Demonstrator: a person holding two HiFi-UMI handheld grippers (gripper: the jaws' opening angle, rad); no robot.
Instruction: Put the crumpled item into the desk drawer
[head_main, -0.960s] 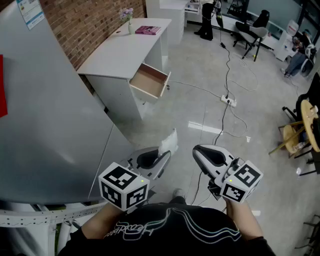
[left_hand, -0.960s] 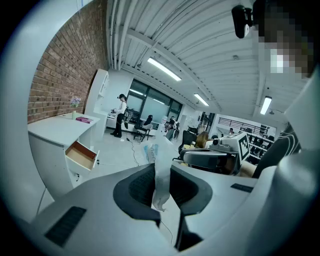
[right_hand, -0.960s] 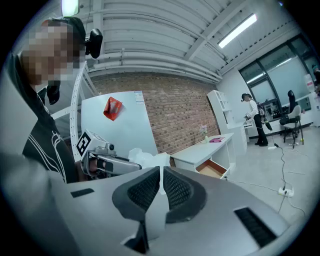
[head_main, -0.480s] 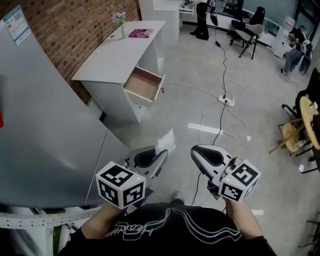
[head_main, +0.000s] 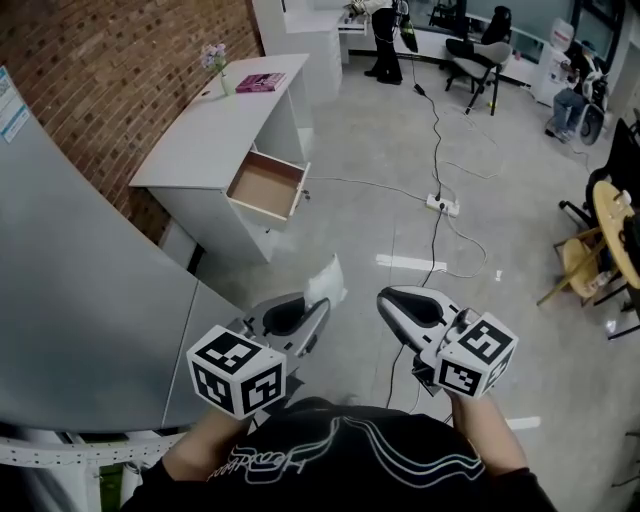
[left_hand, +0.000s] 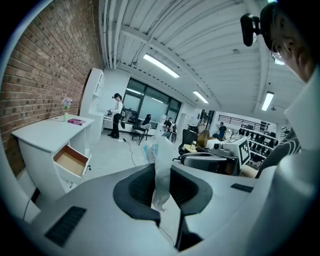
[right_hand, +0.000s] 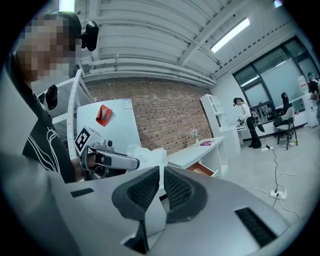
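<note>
A white desk stands against the brick wall, and its wooden drawer is pulled open. My left gripper is shut on a crumpled white item, which sticks up from between the jaws over the floor, well short of the desk. In the left gripper view the crumpled item hangs pinched in that gripper, with the open drawer far off at the left. My right gripper is beside it, shut and holding nothing. The right gripper view shows its own jaws closed, and beyond them the crumpled item and the drawer.
A curved grey panel fills the near left. A pink book and a small flower vase sit on the desk's far end. A power strip with trailing cables lies on the floor. Wooden chairs stand at the right.
The desk and its open drawer have slid left and slightly down in the head view. Both grippers keep the same pose, the left still holding the crumpled item.
</note>
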